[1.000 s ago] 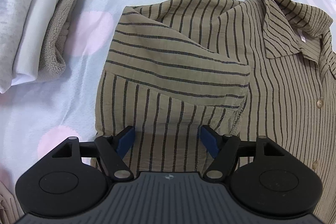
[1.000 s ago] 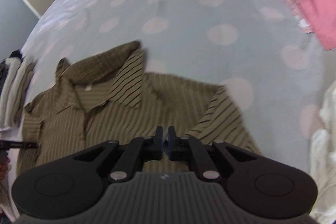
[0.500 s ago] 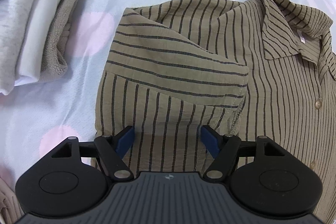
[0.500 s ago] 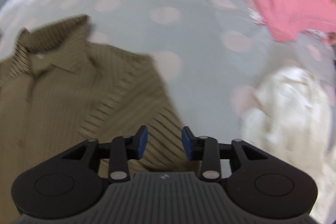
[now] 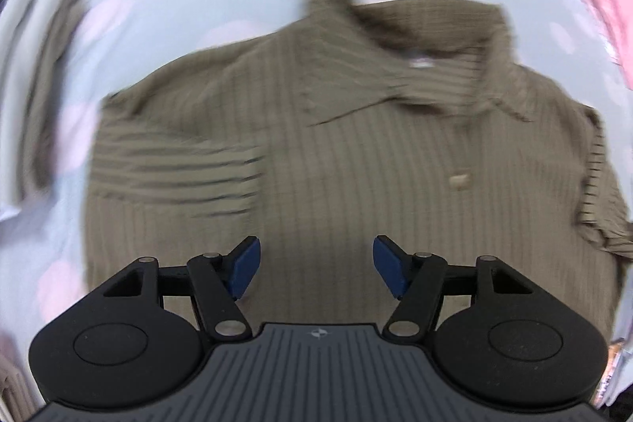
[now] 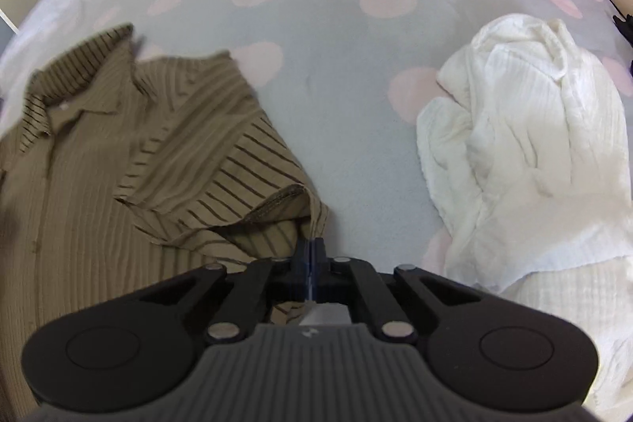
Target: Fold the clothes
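step: folding the striped shirt (image 6: 118, 184) on the bed (image 6: 336, 105), right sleeve being taken in | right tool (image 6: 312, 256): just snapped closed, pinching the sleeve hem at its tips | left tool (image 5: 314, 265): gaping, empty, above the shirt's front | next: judged, carry the sleeve leftward across the body

Left gripper (image 5: 315, 265) jaws gape (pointing steeply down); right gripper (image 6: 312, 251) jaws pinched together.
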`<state>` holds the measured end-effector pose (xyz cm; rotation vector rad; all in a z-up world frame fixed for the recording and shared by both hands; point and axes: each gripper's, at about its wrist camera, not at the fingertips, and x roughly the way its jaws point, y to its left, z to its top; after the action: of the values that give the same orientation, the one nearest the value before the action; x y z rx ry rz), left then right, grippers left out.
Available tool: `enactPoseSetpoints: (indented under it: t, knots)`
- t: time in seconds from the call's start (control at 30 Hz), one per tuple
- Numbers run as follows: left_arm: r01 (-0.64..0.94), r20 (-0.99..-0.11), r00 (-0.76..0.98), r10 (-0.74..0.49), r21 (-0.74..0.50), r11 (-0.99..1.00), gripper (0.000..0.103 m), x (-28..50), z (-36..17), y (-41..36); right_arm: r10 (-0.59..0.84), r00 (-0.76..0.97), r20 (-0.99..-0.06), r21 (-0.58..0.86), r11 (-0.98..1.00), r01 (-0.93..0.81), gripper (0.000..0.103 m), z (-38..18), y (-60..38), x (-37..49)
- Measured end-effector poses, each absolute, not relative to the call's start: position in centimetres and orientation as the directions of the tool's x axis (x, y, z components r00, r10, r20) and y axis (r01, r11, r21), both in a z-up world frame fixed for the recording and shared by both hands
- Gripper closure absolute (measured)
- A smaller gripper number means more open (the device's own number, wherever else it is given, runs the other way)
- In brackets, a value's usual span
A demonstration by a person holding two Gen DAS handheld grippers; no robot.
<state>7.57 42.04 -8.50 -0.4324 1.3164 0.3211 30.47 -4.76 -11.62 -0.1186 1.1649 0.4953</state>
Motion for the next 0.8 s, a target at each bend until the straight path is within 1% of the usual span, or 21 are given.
enactPoseSetpoints:
  t: [0.1,0.17,0.27,0.4,0.5,0.6,0.8]
  knots:
    - [-0.364,-0.966,0.251,-0.062,-0.154,0.919,0.041,11.3,-8.8,38.0,0.366,0.293,-0.883,0.220,0.875,-0.430,0.102,-11.0,-5.6,29.6]
    - [-0.297,-0.964,0.250,-0.091,-0.166,0.941,0.041,14.0,-9.4,35.2,0.371,0.285,-0.884,0.230,0.876,-0.425,0.102,-11.1,-6.1,29.1]
    - [-0.206,-0.962,0.242,-0.127,-0.179,0.962,0.041,17.0,-9.6,31.1,0.348,0.280,-0.895,0.202,0.874,-0.442,0.102,-11.7,-5.9,28.7]
    - [-0.127,-0.961,0.224,-0.163,-0.195,0.973,0.041,20.4,-10.5,26.7,0.312,0.286,-0.906,0.145,0.863,-0.483,0.102,-12.1,-5.5,28.4]
    - [-0.093,-0.963,0.198,-0.183,-0.204,0.975,0.041,21.8,-10.9,23.9,0.303,0.285,-0.909,0.116,0.842,-0.526,0.102,-12.3,-4.7,27.9]
    - [-0.071,-0.964,0.179,-0.196,-0.211,0.975,0.041,23.1,-11.5,21.6,0.268,0.288,-0.919,0.045,0.800,-0.599,0.102,-12.6,-3.5,26.9]
    - [-0.087,-0.969,0.138,-0.205,-0.218,0.972,0.041,25.2,-12.7,19.2,0.223,0.281,-0.933,-0.055,0.684,-0.728,0.102,-13.4,-1.5,24.8]
